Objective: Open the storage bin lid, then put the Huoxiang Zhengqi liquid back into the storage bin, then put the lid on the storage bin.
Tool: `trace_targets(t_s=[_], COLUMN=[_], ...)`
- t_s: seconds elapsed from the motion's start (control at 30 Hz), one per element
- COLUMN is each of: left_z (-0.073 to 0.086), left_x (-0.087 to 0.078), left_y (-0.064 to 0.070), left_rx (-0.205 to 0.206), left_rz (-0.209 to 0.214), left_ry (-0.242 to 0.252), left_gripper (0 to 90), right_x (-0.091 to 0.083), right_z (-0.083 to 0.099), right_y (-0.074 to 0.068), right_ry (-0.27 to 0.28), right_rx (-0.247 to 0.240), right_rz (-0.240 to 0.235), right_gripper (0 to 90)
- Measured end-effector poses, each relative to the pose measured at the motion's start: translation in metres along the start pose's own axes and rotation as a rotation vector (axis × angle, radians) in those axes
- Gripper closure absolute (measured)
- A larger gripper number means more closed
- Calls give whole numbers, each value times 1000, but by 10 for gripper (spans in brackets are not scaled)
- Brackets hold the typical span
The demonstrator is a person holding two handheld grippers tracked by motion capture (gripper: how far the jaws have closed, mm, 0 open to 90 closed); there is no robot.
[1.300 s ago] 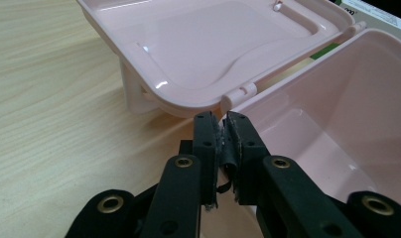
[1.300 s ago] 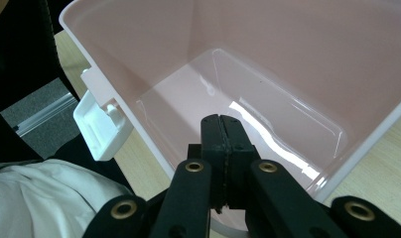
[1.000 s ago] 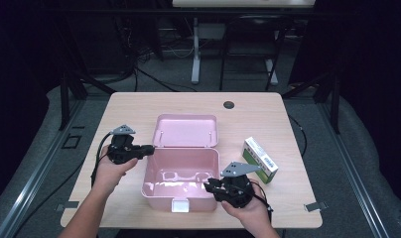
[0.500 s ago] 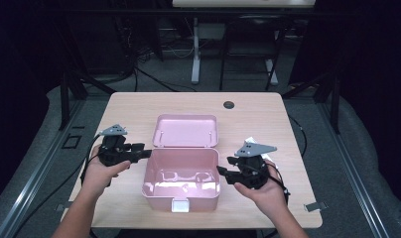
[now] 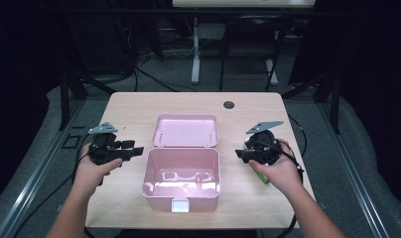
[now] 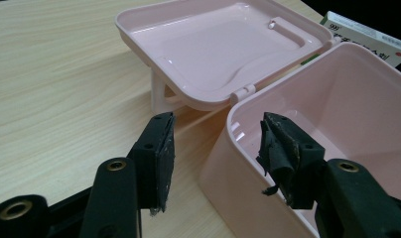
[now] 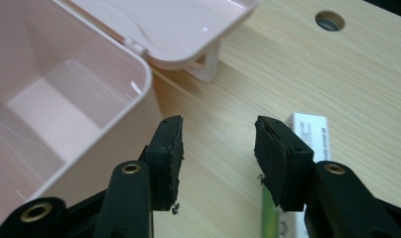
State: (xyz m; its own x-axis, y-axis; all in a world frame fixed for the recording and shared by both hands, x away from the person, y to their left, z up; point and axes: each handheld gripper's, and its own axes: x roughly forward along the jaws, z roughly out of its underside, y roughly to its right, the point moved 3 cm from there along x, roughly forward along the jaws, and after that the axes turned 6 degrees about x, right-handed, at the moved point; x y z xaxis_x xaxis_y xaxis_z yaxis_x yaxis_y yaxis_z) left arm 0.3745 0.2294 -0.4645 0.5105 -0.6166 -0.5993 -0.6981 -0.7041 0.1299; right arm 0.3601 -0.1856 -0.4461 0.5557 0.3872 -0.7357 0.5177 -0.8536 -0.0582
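Left tongs [image 6: 213, 148] and right tongs [image 7: 218, 148] agape, empty, flanking glossy pink plastic box [image 5: 181, 171]

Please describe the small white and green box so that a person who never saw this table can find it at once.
Start from the open pink box in the middle of the wooden table. Move to its right, where the right gripper hovers; the medicine carton lies flat just beneath it. It alone is white with green edges and printed text.
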Motion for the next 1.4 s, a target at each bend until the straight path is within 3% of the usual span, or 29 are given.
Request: trace_targets(t_s=[0.17,0.37,0.63,0.87,1.13,1.4], left_z=[1,2,1,4,2,2], left_x=[2,1,-2,-4,-11,-19], left_y=[0,-2,-6,-7,-8,-7], left_rx=[10,6,-12,-20,-24,-25], left_rz=[3,6,7,9,-2,-17], left_ry=[-10,-11,1,0,20,35], left_gripper=[472,472,472,472,472,472], right_x=[5,8,11,19,29,41], right_z=[-6,-11,-18,-24,-27,-24], right_y=[17,36,51,64,70,67], right_ry=[-63,-118,-199,-301,-373,-460], right_rx=[-17,6,19,34,61,58], right_rz=[39,49,48,78,88,108], right_gripper=[538,519,516,505,504,500])
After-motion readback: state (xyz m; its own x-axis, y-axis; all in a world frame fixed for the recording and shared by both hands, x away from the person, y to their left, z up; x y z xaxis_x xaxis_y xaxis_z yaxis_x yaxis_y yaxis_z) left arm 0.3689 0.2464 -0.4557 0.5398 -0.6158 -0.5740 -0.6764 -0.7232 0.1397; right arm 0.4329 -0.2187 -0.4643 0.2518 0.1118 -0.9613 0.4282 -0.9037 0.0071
